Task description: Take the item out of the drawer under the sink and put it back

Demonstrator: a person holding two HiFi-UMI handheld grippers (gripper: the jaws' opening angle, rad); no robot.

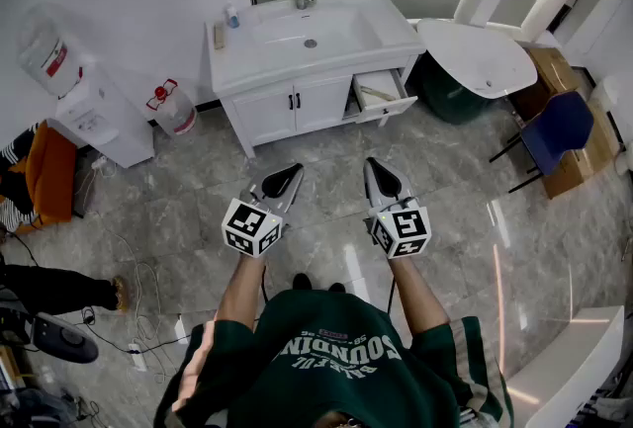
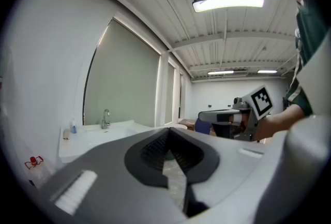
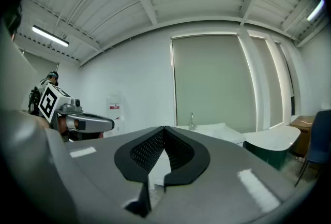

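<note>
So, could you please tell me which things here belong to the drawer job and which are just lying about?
Job: open drawer, pale item in it, sink cabinet, left gripper, right gripper.
Lying about: water dispenser, water jug, round table, blue chair, soap bottle.

Ceiling strip lights give even brightness; glare streaks the floor; gripper views warp at edges.

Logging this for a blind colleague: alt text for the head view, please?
A person stands on grey tiles facing a white sink cabinet whose right-hand drawer stands open with a pale item inside. The left gripper and right gripper are shut, empty and well short of it.
</note>
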